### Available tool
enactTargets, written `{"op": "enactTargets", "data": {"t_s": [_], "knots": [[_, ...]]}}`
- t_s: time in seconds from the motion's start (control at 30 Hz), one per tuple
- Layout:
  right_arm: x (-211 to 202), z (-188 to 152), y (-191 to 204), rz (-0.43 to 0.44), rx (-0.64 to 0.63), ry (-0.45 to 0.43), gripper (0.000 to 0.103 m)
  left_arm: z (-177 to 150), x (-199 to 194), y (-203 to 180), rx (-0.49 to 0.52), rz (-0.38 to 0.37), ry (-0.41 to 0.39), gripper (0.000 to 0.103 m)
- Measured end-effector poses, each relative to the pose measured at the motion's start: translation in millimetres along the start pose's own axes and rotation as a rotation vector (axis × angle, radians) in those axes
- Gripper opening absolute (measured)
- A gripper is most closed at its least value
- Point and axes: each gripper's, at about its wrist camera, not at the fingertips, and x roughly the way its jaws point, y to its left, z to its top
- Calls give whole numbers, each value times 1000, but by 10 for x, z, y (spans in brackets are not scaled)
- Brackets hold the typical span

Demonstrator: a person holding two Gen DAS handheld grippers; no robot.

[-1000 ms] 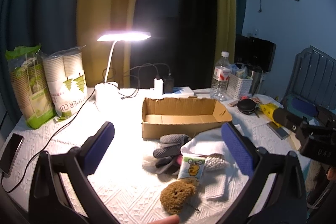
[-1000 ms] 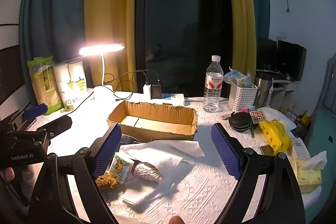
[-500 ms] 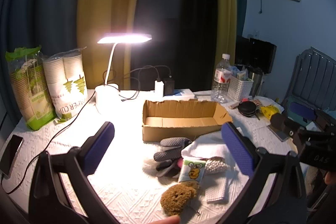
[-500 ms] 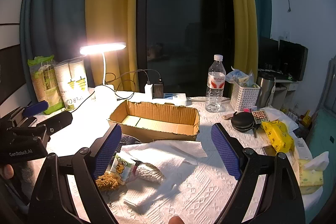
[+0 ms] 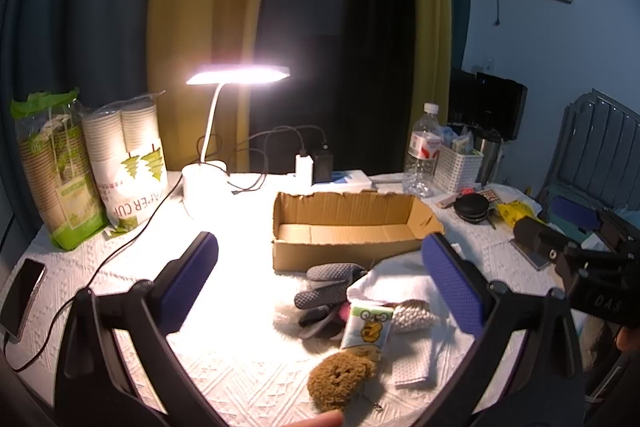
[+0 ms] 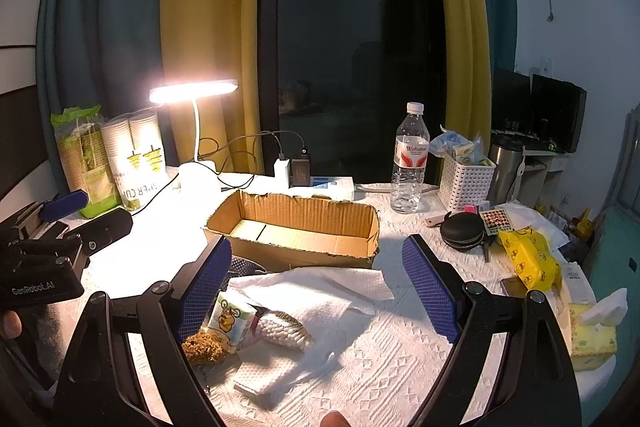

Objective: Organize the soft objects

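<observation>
- My left gripper [image 5: 320, 291] hovers level above the counter [image 5: 224, 363], fingers [image 5: 188, 283] spread wide, holding nothing.
- My right gripper [image 6: 318, 287] hovers likewise, fingers [image 6: 428, 291] wide apart and empty.
- The soft objects lie in a heap just before the cardboard box [image 5: 344, 227]: grey glove [image 5: 324, 291], white towel [image 5: 392, 283], tissue pack [image 5: 368, 327], brown sponge [image 5: 340, 379].

Lit desk lamp [image 5: 236, 77] — water bottle [image 6: 409, 159] — paper cups [image 5: 128, 155]
</observation>
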Motion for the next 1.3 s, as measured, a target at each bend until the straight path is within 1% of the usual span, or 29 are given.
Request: {"op": "enactTargets", "data": {"t_s": [0.67, 0.9, 1.0, 1.1, 1.3], "knots": [[22, -8, -39, -8, 6, 4, 89, 11, 43, -23, 4, -11, 8, 102], [147, -31, -90, -12, 18, 31, 89, -44, 216, -7, 2, -15, 51, 102], [229, -67, -124, -13, 19, 43, 89, -137, 333, 28, 4, -5, 91, 102], [352, -135, -172, -14, 27, 75, 89, -277, 465, 85, 1, 3, 146, 102], [597, -301, -210, -5, 13, 133, 89, -669, 740, 158, 4, 4, 273, 102]]}}
